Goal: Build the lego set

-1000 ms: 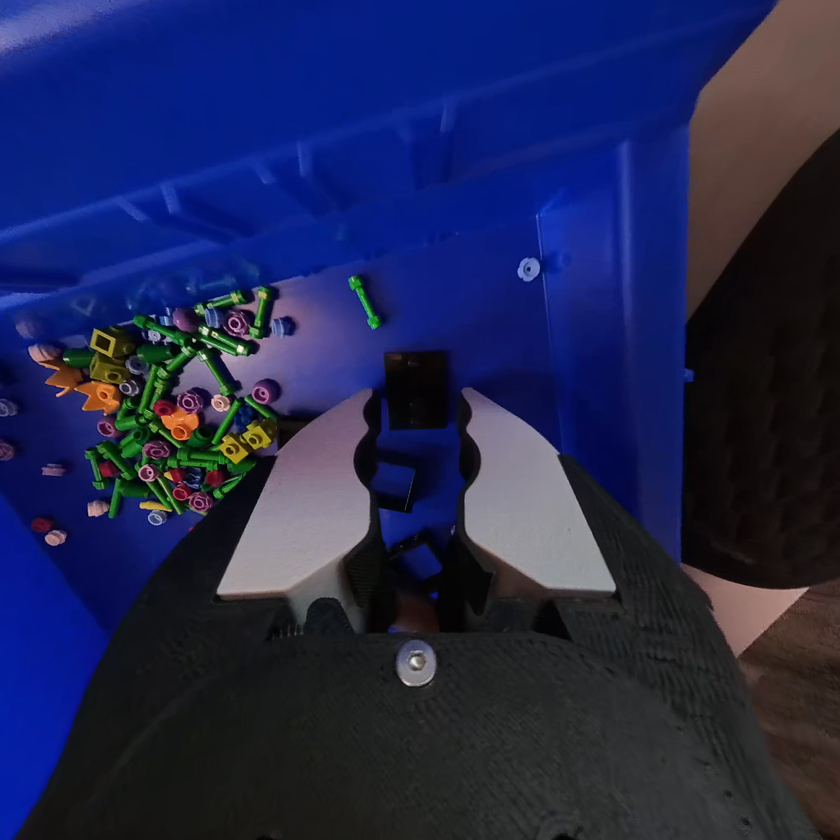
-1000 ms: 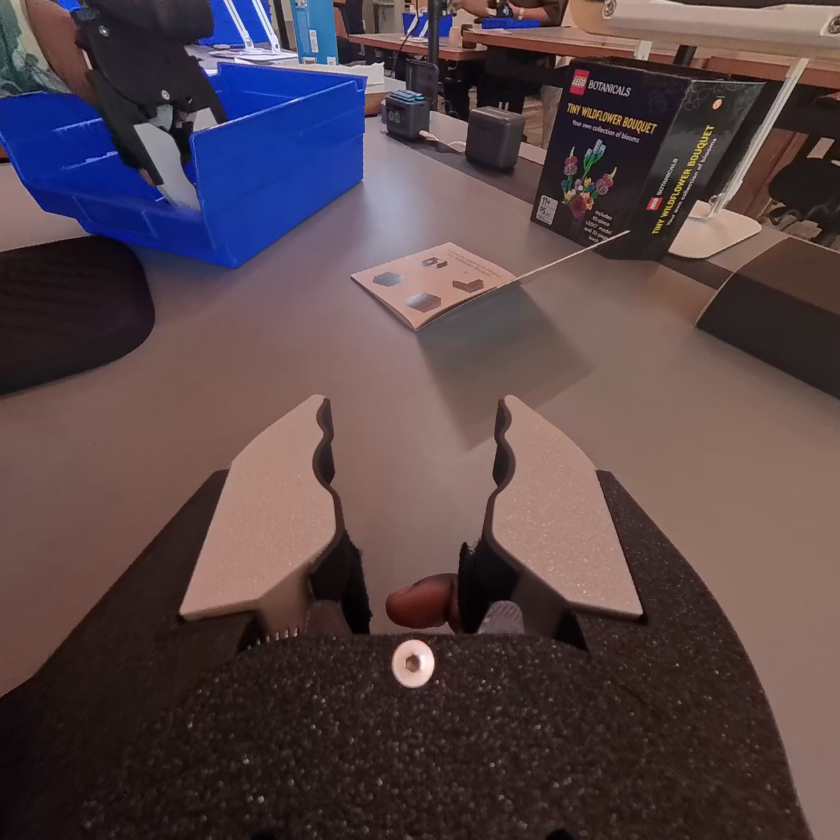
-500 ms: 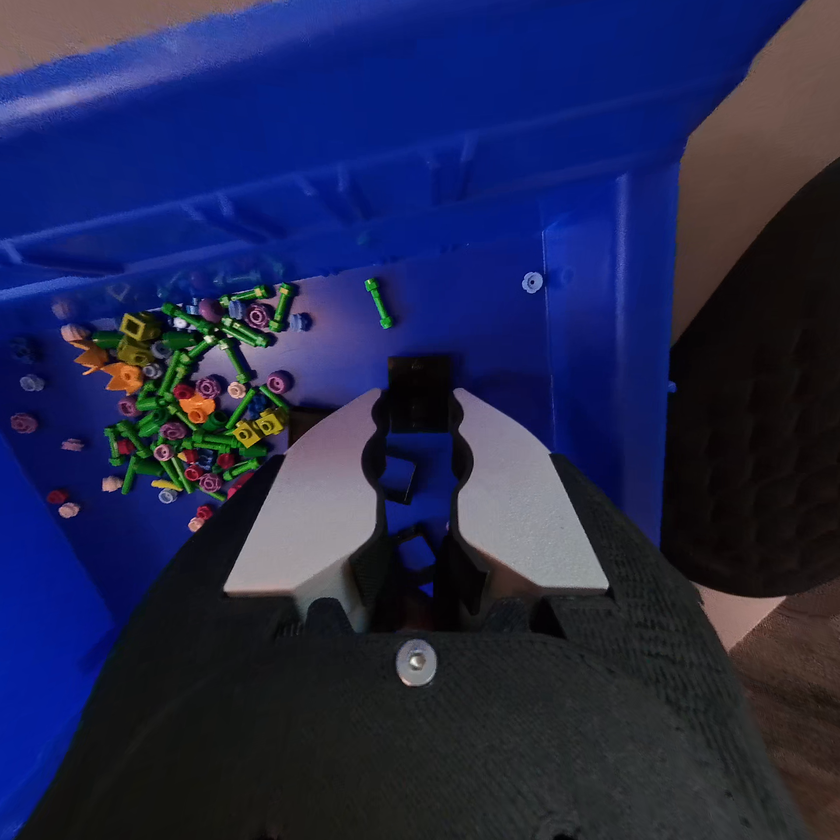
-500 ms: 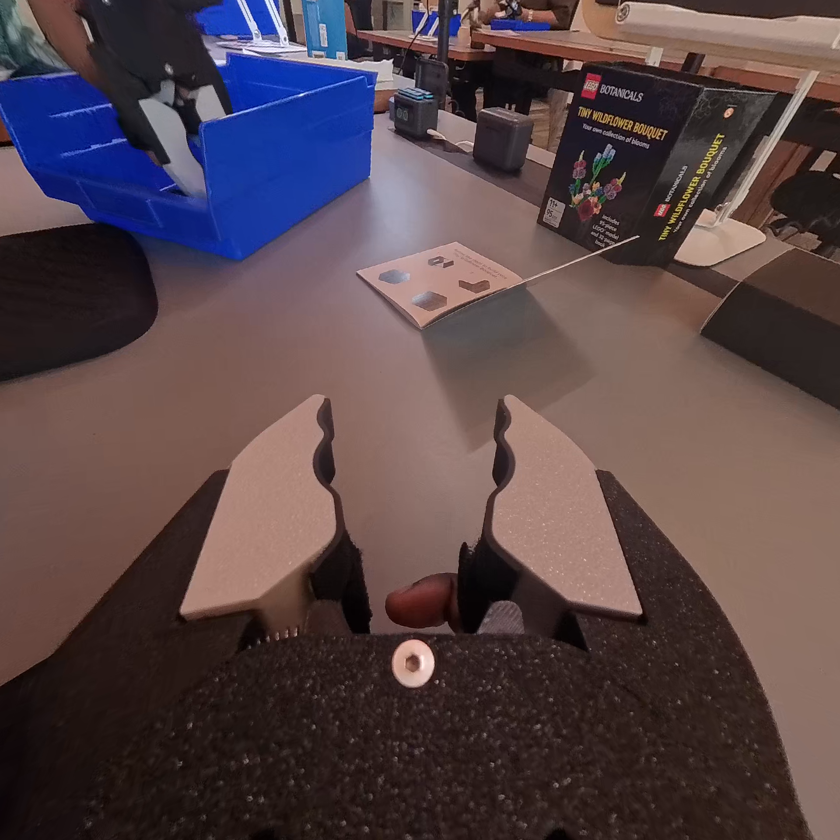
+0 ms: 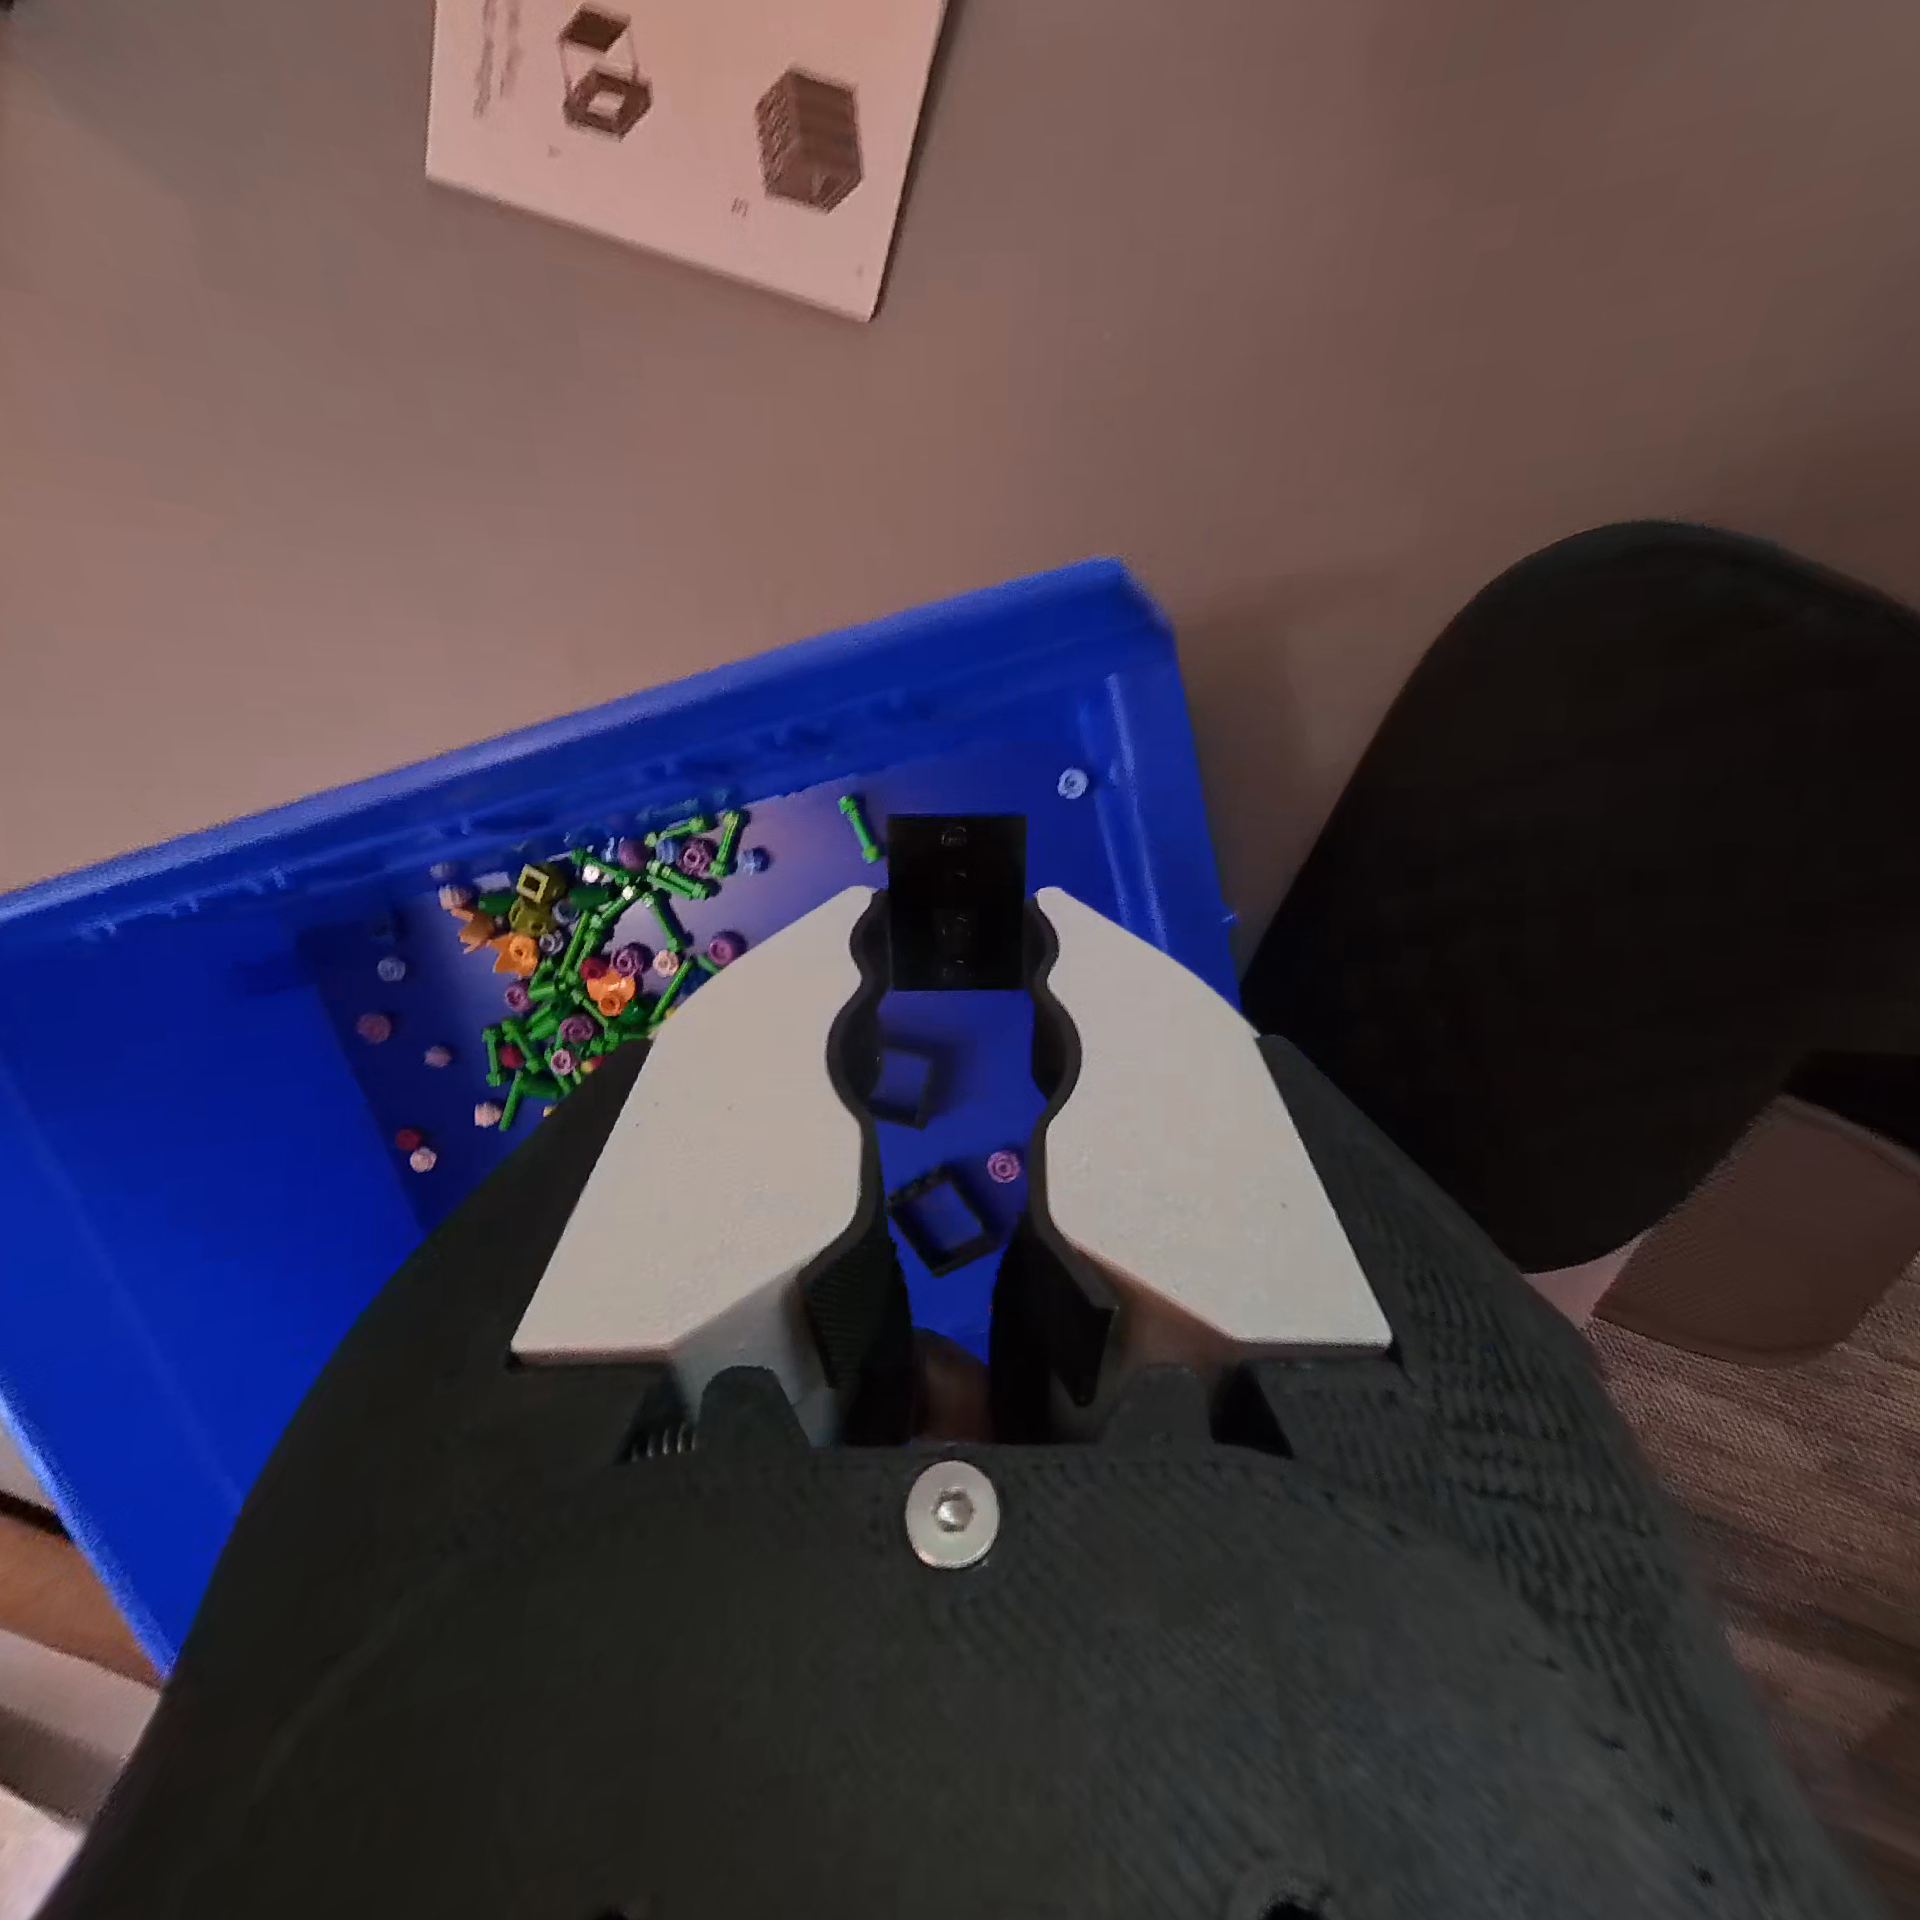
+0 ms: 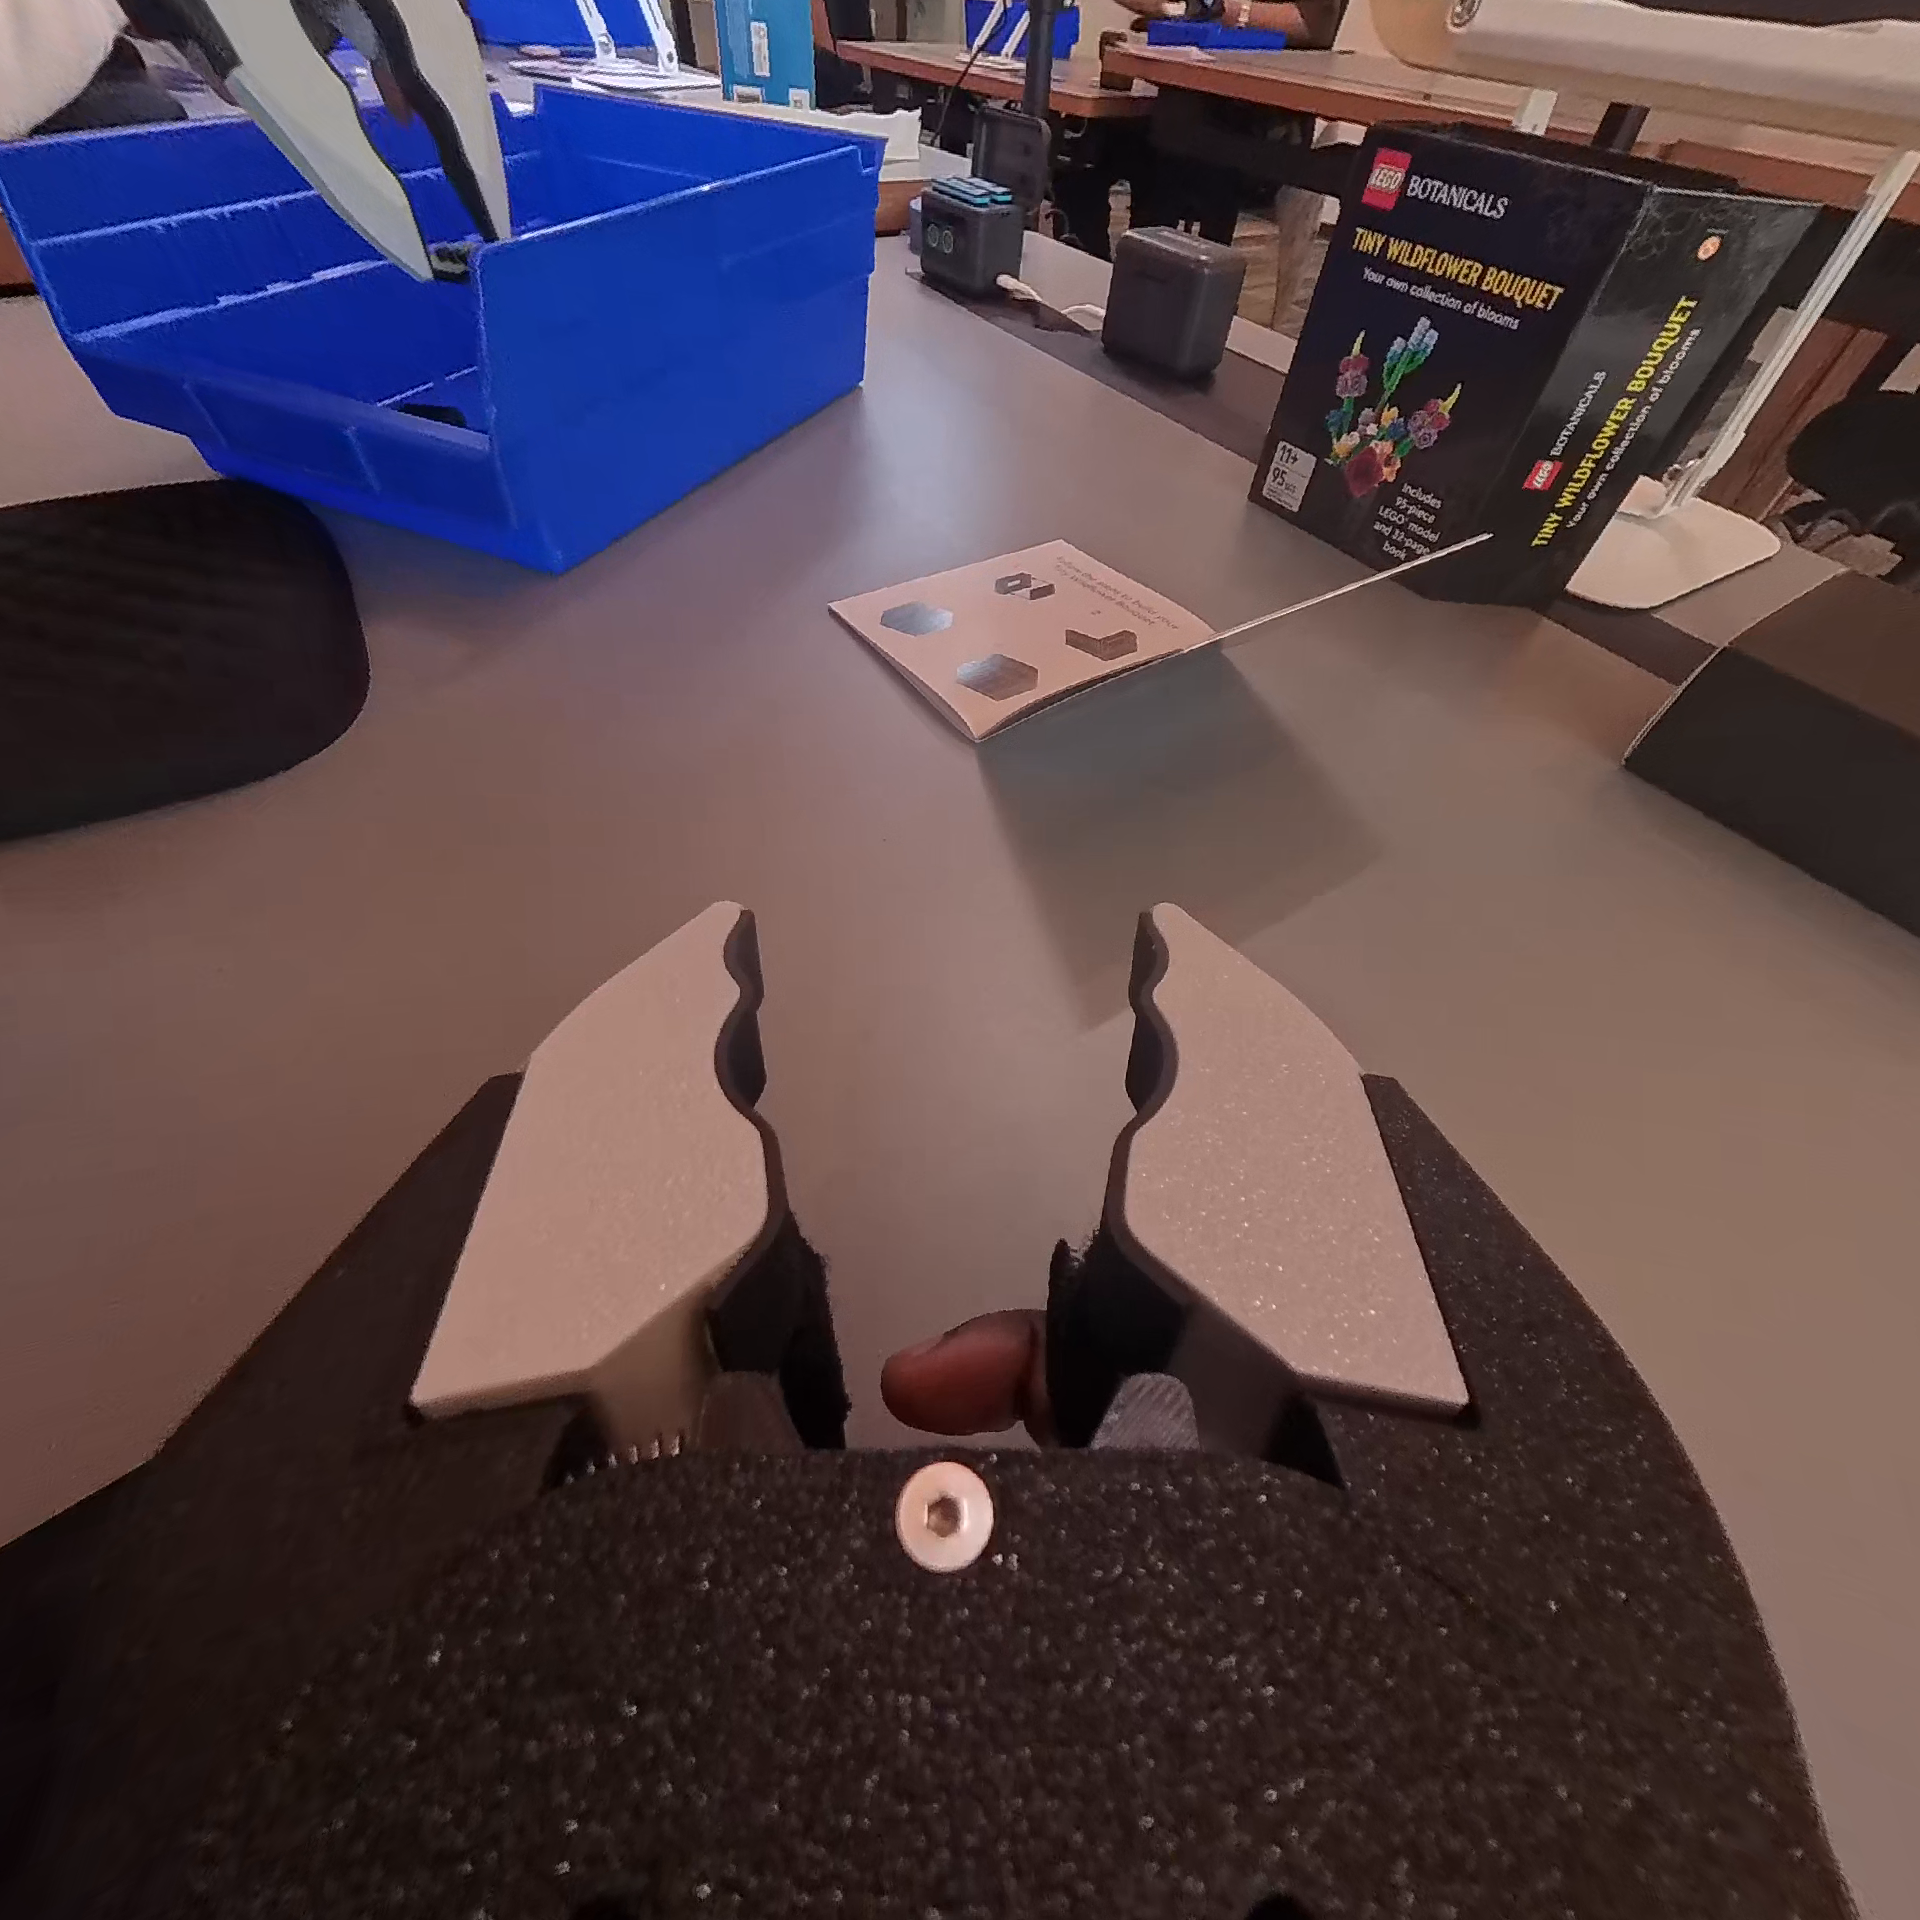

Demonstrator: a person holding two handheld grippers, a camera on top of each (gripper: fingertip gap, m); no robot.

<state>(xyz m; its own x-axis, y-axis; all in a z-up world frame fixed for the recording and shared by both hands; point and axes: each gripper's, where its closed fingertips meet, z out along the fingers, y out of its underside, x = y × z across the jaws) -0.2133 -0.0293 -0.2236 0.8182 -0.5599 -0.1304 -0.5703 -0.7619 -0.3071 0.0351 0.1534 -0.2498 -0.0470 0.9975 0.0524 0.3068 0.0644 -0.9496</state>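
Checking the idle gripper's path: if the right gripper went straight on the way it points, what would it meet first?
The right gripper is open over bare grey table. Straight ahead, the first thing looks to be the open instruction booklet; depth is unclear, and a low heading might graze the tabletop first.

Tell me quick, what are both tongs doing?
Left tongs: closed on the black plate, above the blue bin.
Right tongs: open, holding nothing, over the table.
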